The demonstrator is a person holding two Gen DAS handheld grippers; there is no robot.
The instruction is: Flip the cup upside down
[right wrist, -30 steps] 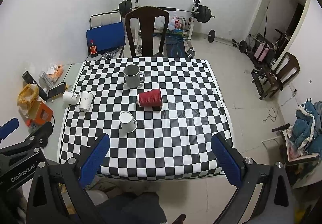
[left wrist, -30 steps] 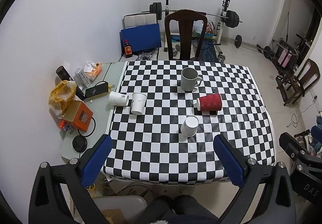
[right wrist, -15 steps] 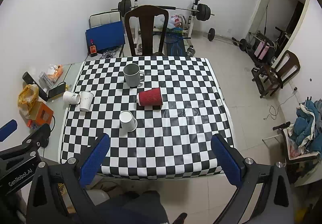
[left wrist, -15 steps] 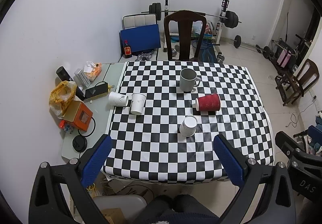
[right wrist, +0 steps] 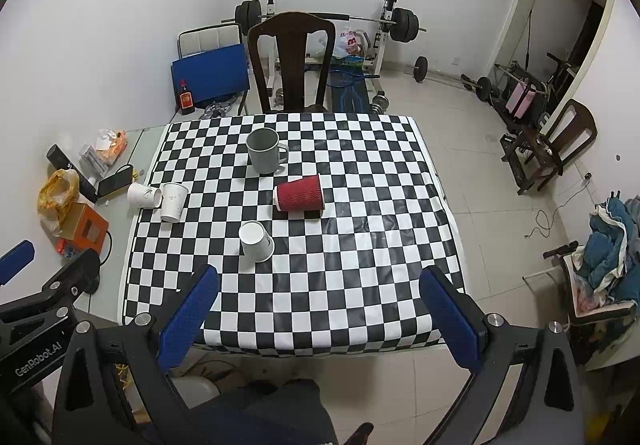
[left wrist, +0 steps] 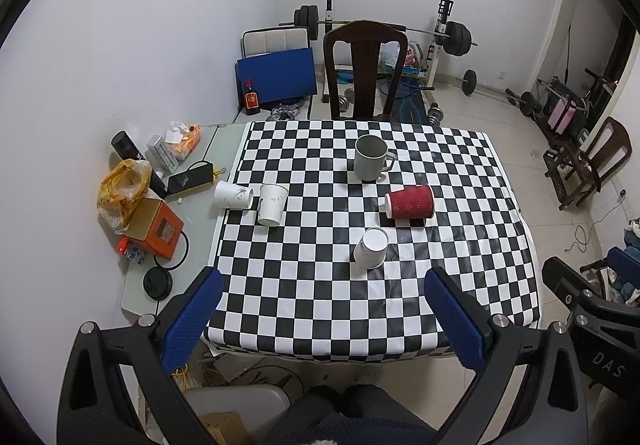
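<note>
On the checkered table (left wrist: pixel 320 305) (right wrist: pixel 340 285) a grey mug (left wrist: pixel 371 158) (right wrist: pixel 264 151) stands upright at the back. A red ribbed paper cup (left wrist: pixel 410 202) (right wrist: pixel 299 193) lies on its side in the middle. A white paper cup (left wrist: pixel 371 248) (right wrist: pixel 257 241) stands upside down in front of it. Two more white cups sit at the table's left edge, one lying (left wrist: pixel 233 195) (right wrist: pixel 143 195), one tilted (left wrist: pixel 272 203) (right wrist: pixel 173 202). My left gripper (left wrist: pixel 322 319) and right gripper (right wrist: pixel 318 315) are both open and empty, high above the table's near edge.
A dark wooden chair (left wrist: pixel 366 69) stands behind the table. A side surface on the left holds an orange box (left wrist: pixel 156 228), a yellow bag (left wrist: pixel 122 185), a phone and small clutter. Weights, a barbell rack (right wrist: pixel 392 33) and another chair (right wrist: pixel 556 141) fill the room behind.
Both grippers have drifted slightly; the table's things sit a little lower and nearer in both views. Nothing on the table moved.
</note>
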